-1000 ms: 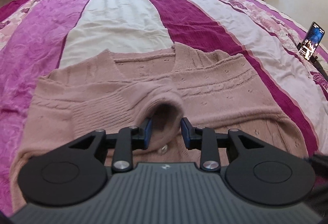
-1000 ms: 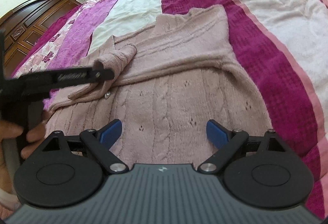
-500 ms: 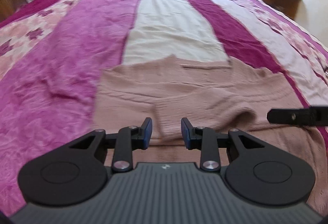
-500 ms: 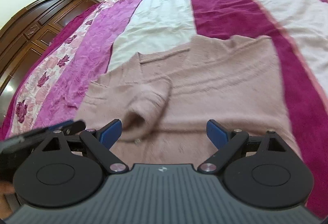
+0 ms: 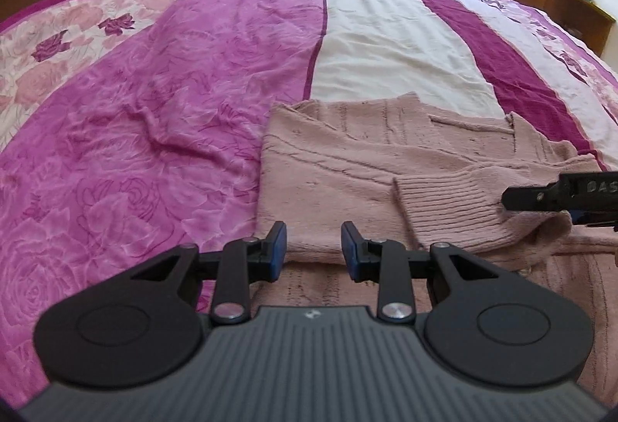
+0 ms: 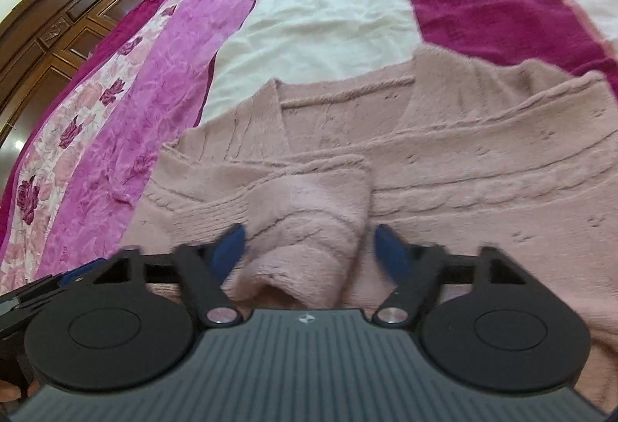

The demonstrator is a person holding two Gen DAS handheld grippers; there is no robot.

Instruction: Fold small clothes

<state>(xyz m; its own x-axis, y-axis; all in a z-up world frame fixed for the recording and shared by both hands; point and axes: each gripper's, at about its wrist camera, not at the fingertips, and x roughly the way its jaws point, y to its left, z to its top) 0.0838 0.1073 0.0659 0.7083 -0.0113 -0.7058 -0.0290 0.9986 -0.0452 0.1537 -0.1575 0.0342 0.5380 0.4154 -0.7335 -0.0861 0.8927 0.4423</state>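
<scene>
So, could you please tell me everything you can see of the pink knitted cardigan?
The pink knitted cardigan is a soft, fuzzy dusty-pink knit with cable patterning and small eyelets. It lies flat on the striped bedspread, V-neckline toward the far side. One sleeve is folded across the body, its ribbed cuff open. The right gripper, open, straddles that cuff; the left gripper, partly open, hovers at the folded edge, holding nothing.

We look from two wrist cameras, low and close over a bed (image 5: 193, 94), each facing forward along its own fingers toward the wooden headboard furniture (image 6: 58, 28). Both views share the pink sweater (image 5: 347, 167) and striped bedspread.
</scene>
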